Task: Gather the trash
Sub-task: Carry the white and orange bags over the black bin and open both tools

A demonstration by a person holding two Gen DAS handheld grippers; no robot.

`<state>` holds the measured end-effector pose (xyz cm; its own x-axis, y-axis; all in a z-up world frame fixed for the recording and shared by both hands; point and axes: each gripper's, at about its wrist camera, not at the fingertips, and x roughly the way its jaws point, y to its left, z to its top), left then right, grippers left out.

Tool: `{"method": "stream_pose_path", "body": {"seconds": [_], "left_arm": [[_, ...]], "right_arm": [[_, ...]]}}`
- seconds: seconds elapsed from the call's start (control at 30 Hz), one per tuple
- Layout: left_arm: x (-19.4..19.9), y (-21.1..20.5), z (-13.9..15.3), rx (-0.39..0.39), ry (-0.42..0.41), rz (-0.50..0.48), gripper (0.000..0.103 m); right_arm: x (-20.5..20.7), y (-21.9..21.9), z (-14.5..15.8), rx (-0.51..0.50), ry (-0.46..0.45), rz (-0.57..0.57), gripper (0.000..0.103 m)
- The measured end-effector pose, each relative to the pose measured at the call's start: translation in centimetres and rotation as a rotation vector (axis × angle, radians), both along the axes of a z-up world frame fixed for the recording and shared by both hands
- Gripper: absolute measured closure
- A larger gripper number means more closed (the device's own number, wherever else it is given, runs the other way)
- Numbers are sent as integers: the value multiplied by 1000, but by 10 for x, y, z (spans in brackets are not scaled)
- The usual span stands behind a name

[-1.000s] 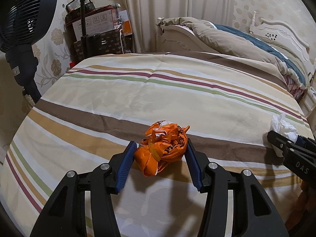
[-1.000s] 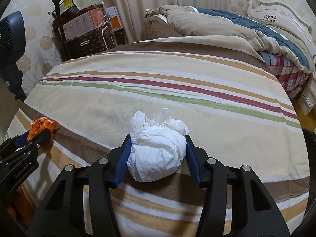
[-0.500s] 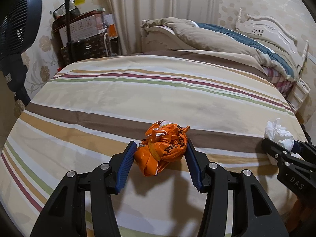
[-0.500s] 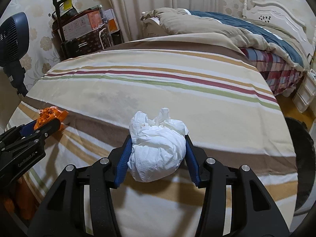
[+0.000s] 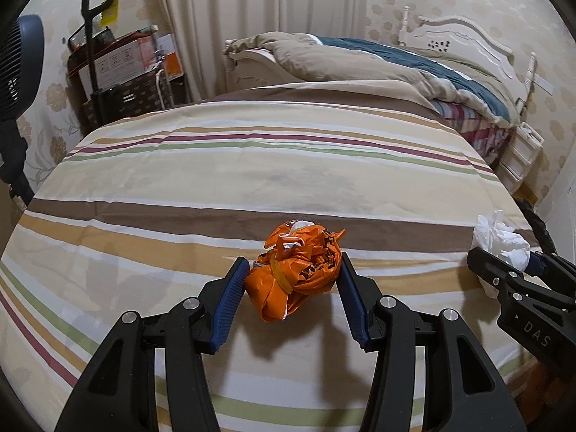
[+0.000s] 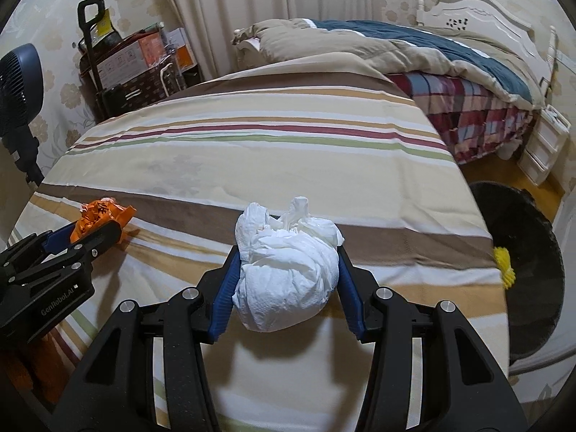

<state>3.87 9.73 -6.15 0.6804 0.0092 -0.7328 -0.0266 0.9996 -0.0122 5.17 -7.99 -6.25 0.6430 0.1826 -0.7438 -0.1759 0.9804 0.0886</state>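
The left gripper [image 5: 293,282] is clamping its jaws on a crumpled orange plastic bag [image 5: 298,270], holding it above the striped bedspread [image 5: 252,165]. The right gripper [image 6: 286,275] is squeezing a white paper wad [image 6: 286,270] between its jaws, near the bed's right edge, where a dark round bin [image 6: 522,262] is sitting alongside.

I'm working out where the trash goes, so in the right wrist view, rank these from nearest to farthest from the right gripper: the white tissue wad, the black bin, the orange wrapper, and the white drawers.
1. white tissue wad, clamped in the right gripper.
2. orange wrapper, left, in the left gripper.
3. black bin, right, beside the bed; too close to the wrapper to rank firmly.
4. white drawers, far right.
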Motion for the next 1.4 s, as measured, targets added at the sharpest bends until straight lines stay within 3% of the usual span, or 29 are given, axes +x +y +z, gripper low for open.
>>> {"method": "stream_pose_path", "body": {"seconds": [0.83, 1.4], "left_arm": [[0, -123, 12, -18, -63, -227, 52], [30, -222, 26, -43, -128, -407, 51]], "right_arm": [[-32, -125, 8, 16, -63, -242, 54], [-15, -219, 16, -7, -116, -434, 54]]}}
